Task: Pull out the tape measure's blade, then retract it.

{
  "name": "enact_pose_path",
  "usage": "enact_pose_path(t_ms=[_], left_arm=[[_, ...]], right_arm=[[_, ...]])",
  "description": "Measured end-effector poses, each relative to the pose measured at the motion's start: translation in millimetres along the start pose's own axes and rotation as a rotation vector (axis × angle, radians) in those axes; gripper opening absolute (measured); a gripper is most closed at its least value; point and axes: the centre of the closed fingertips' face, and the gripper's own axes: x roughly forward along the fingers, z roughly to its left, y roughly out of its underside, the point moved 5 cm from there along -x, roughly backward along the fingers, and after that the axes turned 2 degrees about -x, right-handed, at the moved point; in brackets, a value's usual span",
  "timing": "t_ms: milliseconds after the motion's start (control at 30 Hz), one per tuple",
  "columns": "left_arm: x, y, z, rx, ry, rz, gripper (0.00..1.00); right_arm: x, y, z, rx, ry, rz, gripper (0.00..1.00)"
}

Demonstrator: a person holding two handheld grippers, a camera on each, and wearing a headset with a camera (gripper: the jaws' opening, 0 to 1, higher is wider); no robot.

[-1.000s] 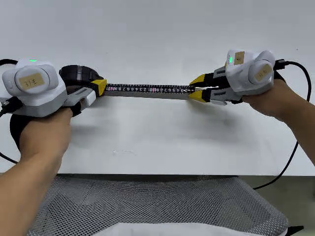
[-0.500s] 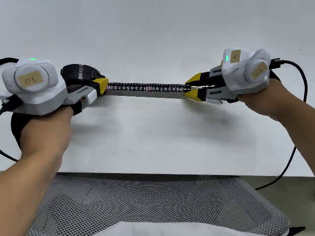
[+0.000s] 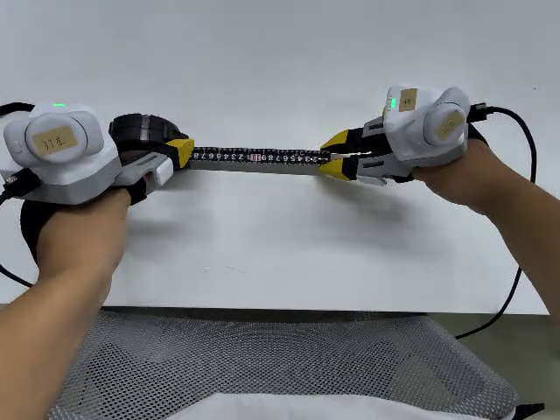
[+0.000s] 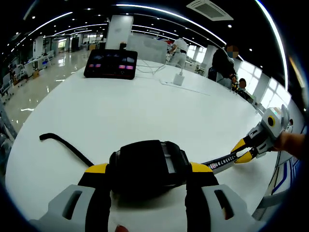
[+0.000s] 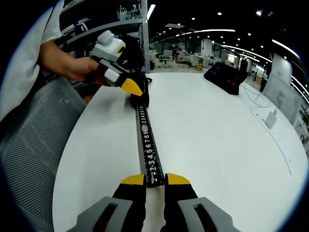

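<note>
Blade spans from the case, gripped in the jaws of my left gripper, to my right gripper, jaws pinching its tip, so I should ease that tip straight toward the case, slowly.

A white table stands in a wide, bright room. Light strips glow above it, and a mesh chair sits beside it.

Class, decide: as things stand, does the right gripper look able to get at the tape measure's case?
Probably not: the right gripper is shut on the blade tip, and the left gripper clamps the case.
</note>
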Motion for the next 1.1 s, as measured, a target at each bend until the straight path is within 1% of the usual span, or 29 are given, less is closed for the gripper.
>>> enact_pose_path(t_ms=[1100], left_arm=[[1.0, -0.6, 0.8, -0.022, 0.004, -0.006, 0.58]], right_arm=[[36.5, -32.3, -0.4, -0.002, -0.040, -0.052, 0.10]])
